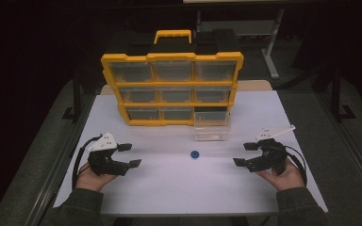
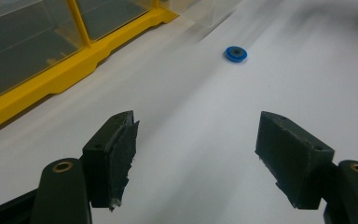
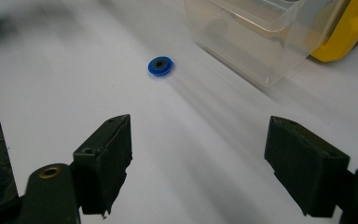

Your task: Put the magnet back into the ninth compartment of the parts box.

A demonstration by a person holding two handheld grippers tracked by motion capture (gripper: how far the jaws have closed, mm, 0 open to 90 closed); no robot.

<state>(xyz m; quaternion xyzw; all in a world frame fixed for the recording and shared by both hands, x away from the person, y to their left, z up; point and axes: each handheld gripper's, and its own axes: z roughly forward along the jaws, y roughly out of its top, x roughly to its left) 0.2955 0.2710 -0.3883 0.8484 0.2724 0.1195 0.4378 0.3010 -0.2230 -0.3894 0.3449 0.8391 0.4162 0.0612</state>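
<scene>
Blue disc (image 1: 195, 154) lies on white table (image 1: 169, 188), btwn L gripper (image 1: 131, 155) & R gripper (image 1: 245, 154), well apart from both. Both grippers' jaws spread wide, holding nothing. 1 clear drawer (image 1: 210, 132) sits out, just behind disc, in front of yellow organizer (image 1: 171, 57).

I see yellow organizer (image 1: 171, 84) upright at surface (image 1: 169, 188) rear | clear drawer (image 1: 210, 127) pulled out, touching its base

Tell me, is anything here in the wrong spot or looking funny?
Yes. One clear drawer has been taken out of the yellow organizer and sits on the table in front of its bottom right slot. A small blue ring lies loose on the table just in front of it, not in any drawer. Nothing looks spilled or broken.
</scene>
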